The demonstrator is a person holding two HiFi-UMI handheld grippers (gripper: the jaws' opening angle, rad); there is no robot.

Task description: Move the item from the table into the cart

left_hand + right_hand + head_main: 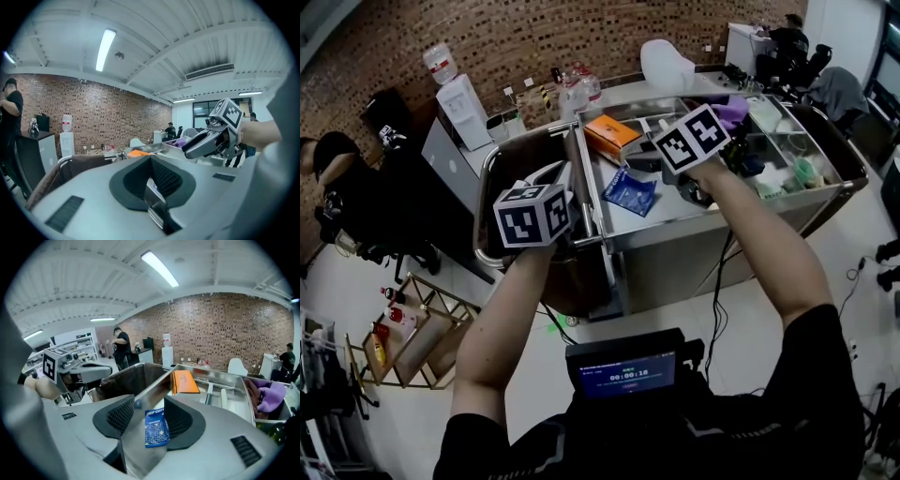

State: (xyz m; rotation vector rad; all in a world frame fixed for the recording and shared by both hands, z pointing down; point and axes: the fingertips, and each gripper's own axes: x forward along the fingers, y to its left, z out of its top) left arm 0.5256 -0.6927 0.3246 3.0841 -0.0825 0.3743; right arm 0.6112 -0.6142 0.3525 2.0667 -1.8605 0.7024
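Observation:
A blue drip-coffee packet point(630, 190) lies flat on the steel cart's top tray point(703, 230). In the right gripper view the packet point(156, 427) shows between the jaws of my right gripper point(149, 401), which stands open over it, pads clear of it. In the head view my right gripper point(656, 161) hovers over the tray just right of the packet. My left gripper point(555, 173) hangs over the cart's left rail. Its pads point(164, 176) meet at the tips with nothing held between them.
An orange box point(612, 136) lies on the tray behind the packet, a purple item point(733, 112) farther right. A brown bag-lined bin point(525, 159) hangs at the cart's left end. A water dispenser point(464, 108) and a low shelf point(412, 337) stand to the left.

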